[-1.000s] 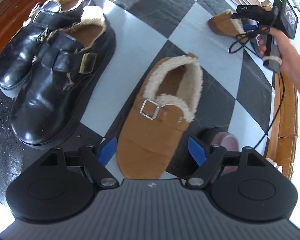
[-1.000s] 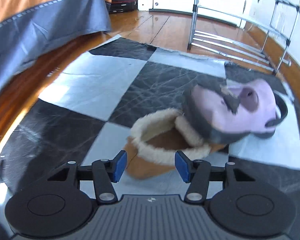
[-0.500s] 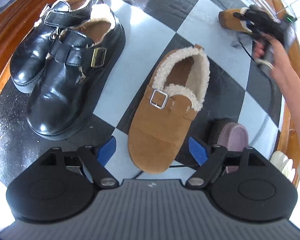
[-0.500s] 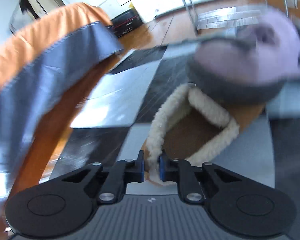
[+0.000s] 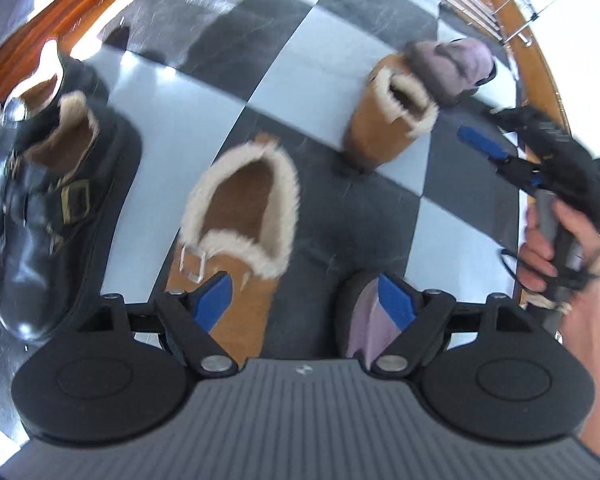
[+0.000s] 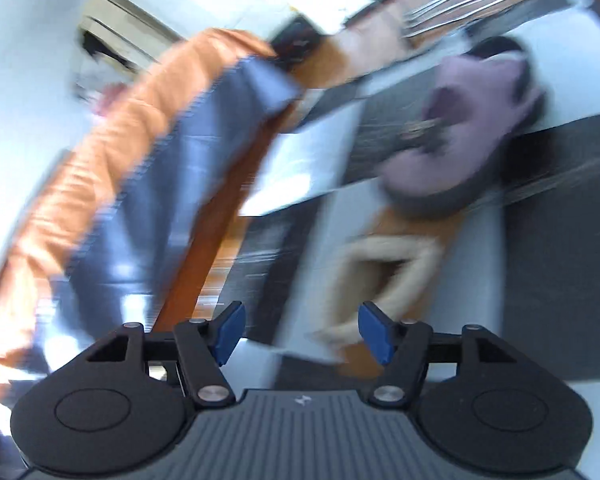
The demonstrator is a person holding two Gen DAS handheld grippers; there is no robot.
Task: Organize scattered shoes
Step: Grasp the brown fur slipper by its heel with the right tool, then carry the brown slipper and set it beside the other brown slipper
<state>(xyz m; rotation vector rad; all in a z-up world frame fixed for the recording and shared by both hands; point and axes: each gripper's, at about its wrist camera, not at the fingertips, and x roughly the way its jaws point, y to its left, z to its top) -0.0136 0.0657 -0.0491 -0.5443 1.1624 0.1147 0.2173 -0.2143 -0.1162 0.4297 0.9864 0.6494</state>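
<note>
Where the left wrist view looks down, a black-and-pale checkered floor mat lies on reddish wooden flooring. Two glossy black buckled shoes sit at the left, toes near. Mid-mat, a tan suede fleece-lined clog runs lengthwise, toe near, opening far, under the spread left gripper. Farther right a second tan fleece-lined clog is tilted, touching a lilac slipper with grey sole. The right gripper hovers beside it.

Though blurred, the right wrist view shows the right gripper spread wide, the second clog just beyond, the lilac slipper farther, and orange-and-grey fabric at the left.
</note>
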